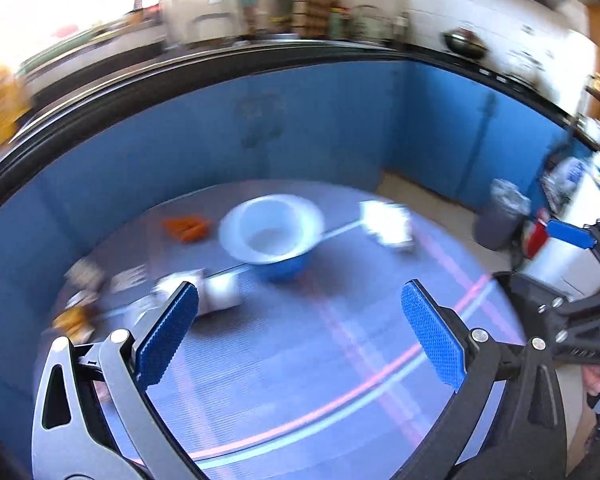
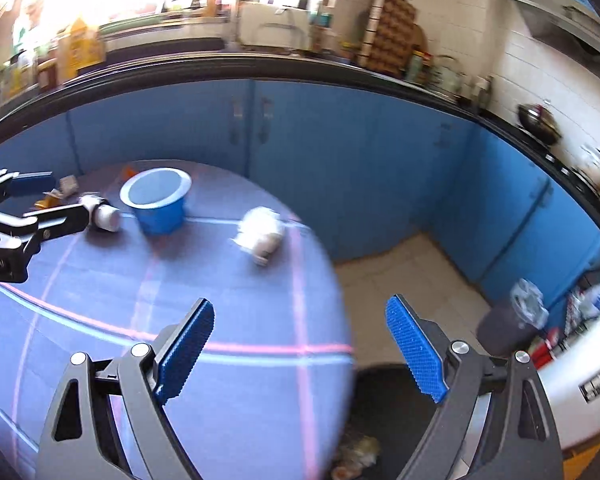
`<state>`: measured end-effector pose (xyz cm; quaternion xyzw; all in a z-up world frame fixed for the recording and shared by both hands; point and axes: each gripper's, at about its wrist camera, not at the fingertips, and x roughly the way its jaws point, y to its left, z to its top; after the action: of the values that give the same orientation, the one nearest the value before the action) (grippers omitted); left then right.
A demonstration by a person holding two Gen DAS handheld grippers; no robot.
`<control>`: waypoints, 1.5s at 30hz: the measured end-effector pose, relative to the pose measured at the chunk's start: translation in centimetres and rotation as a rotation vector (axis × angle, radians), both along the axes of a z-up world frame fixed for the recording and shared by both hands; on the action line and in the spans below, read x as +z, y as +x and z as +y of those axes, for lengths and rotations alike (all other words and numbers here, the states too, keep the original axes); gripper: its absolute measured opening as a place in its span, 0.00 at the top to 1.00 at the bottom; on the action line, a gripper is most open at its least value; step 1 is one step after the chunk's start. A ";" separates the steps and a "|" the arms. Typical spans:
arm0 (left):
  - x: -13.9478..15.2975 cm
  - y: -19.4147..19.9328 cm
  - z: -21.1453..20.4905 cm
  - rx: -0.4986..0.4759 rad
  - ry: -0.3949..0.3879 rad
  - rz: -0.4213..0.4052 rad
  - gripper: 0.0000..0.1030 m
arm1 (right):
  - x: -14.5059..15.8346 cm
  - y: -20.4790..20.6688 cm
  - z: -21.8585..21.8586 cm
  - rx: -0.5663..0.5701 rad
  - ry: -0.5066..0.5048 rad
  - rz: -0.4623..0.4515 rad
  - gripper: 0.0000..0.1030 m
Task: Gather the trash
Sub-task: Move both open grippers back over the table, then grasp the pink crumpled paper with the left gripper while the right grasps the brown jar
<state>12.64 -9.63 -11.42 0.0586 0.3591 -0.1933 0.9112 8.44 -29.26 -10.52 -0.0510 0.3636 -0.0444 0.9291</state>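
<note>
Hovering over a round table, both grippers empty, the trash not yet gathered.

Nearest, the left gripper (image 1: pixel 300 336) and the right gripper (image 2: pixel 300 352) each had their blue pads spread wide with nothing between them. The table (image 2: pixel 228 400), covered in a blue cloth with pink and pale stripes, was bare at its near edge. Further in, toward the left edge, lay a small white cup (image 2: pixel 106 216) on its side and some blurred brown and orange wrappers (image 1: pixel 74 320). Toward the right edge sat a crumpled white wad of paper (image 2: pixel 262 234). Near the far edge stood a blue bowl (image 2: pixel 156 200), seemingly empty, with an orange scrap (image 1: pixel 186 228) beside it. By my reading nothing was collected yet; every piece remained to be picked up. On the floor beyond stood a dark bin (image 2: pixel 508 324) with a clear liner.
</note>
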 end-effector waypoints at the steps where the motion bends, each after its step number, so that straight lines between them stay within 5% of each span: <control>1: -0.4 0.2 1.5 0.029 0.006 0.002 0.03 | -0.1 0.8 1.1 0.022 0.010 0.005 0.17; 9: -4.6 1.3 11.9 0.235 0.081 0.058 0.03 | -2.1 6.5 8.3 0.132 0.089 0.067 0.17; 22: -8.8 3.8 16.5 0.244 0.072 0.133 0.03 | -4.3 11.3 18.7 0.315 0.010 0.102 0.17; 26: -9.6 4.7 18.0 0.246 0.013 0.176 0.04 | -4.7 12.9 20.5 0.359 -0.025 0.098 0.17; 33: -9.4 4.7 18.7 0.267 0.067 0.156 0.31 | -6.1 16.1 22.3 0.392 -0.104 0.122 0.17; 36: -9.0 4.8 19.6 0.297 0.062 0.147 0.65 | -6.6 16.8 22.9 0.398 -0.142 0.123 0.17; 39: -8.8 5.0 20.2 0.301 0.034 0.160 0.71 | -6.7 16.6 23.2 0.408 -0.153 0.121 0.18; 42: -8.8 5.1 20.4 0.304 0.012 0.176 0.75 | -7.0 16.1 23.2 0.413 -0.170 0.130 0.54; 45: -8.5 4.8 20.5 0.302 -0.020 0.192 0.78 | -6.8 15.6 22.4 0.414 -0.138 0.141 0.55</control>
<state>17.49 10.86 -19.95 -0.0236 0.4474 -0.0624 0.8919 24.00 -6.83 -17.36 -0.1910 0.4055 0.1261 0.8850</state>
